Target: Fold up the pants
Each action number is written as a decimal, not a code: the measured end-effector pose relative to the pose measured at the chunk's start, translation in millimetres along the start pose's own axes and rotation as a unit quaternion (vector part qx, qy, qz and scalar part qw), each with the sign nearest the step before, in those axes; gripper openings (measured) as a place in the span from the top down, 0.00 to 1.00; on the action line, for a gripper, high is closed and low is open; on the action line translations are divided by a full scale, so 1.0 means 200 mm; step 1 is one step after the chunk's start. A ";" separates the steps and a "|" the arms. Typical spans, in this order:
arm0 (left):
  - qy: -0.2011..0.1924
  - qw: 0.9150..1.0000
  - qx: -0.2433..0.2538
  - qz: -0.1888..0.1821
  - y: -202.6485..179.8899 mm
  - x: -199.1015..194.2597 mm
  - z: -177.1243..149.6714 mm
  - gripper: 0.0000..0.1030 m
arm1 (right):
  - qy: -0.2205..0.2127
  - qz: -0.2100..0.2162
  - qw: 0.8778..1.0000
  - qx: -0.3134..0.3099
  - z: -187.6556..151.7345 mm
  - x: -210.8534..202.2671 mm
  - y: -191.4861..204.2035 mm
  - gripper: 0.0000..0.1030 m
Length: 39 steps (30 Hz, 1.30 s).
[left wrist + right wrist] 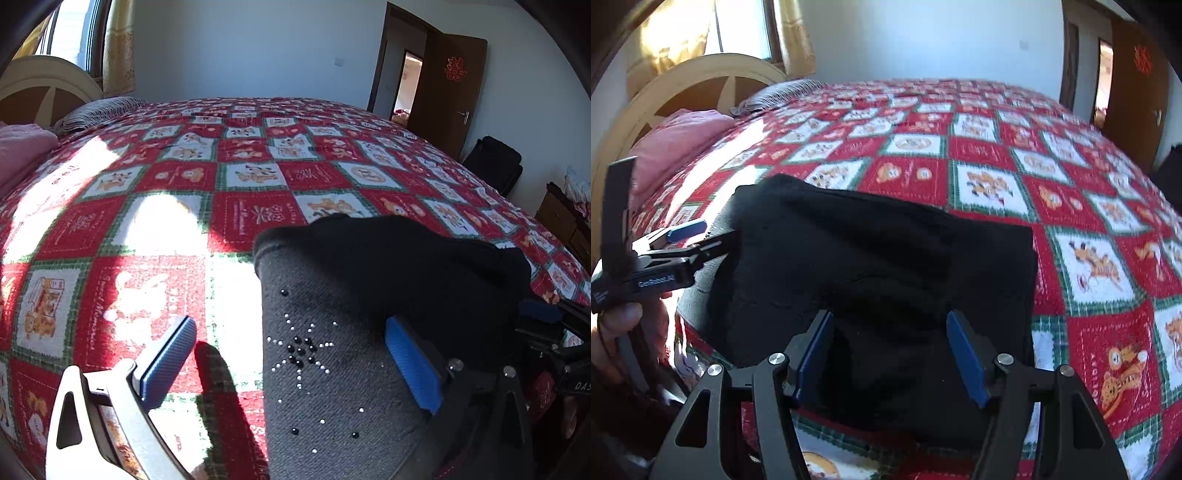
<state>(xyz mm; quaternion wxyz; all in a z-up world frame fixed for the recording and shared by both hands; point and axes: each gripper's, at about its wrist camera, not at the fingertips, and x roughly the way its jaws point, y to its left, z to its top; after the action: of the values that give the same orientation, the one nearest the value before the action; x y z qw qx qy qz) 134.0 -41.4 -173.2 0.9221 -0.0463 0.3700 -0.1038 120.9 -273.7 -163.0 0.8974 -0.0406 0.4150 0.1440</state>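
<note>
Dark pants half-folded on a red patchwork bedspread

Left wrist view: left gripper (291, 363) jaws spread wide, empty, straddling the grey rhinestone-studded pants (332, 369) edge on the bedspread (258, 166). Right wrist view: right gripper (890, 354) jaws wide apart, gripping nothing, over the soft black folded pants (879, 266), which lie on the checkered bedspread (997, 166).

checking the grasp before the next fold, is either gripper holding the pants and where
Nothing is held. The left gripper and right gripper are both open, fingers spread over the black pants.
</note>
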 end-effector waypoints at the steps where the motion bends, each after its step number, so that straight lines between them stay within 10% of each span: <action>1: 0.002 1.000 -0.007 -0.006 0.01 0.00 0.00 0.00 | 0.000 0.000 1.000 0.001 0.00 0.00 0.00 0.37; 11: -0.034 0.999 -0.003 -0.025 0.03 -0.11 0.01 0.00 | -0.085 0.009 0.991 0.098 0.04 -0.24 -0.23 0.37; 22: -0.017 0.999 -0.016 -0.049 0.07 0.01 -0.02 0.00 | 0.001 0.059 0.983 0.176 -0.03 0.05 -0.40 0.37; 26: -0.021 0.998 -0.016 -0.061 0.08 0.00 -0.02 0.02 | -0.009 0.093 0.978 0.184 -0.04 0.03 -0.40 0.65; 31: -0.016 0.992 -0.027 -0.125 0.10 -0.02 -0.02 0.56 | -0.028 0.123 0.974 0.188 -0.02 -0.03 -0.38 0.73; 39: -0.020 0.987 -0.045 -0.150 0.15 -0.05 -0.02 0.88 | -0.063 0.141 0.976 0.156 0.05 -0.20 -0.28 0.74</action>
<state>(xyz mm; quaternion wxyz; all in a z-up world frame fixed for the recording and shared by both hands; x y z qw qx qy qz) 128.9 -10.3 -173.2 0.9001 -0.1452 0.3447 -0.2234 120.2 -333.6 -128.2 0.8879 0.1681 0.3761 0.2046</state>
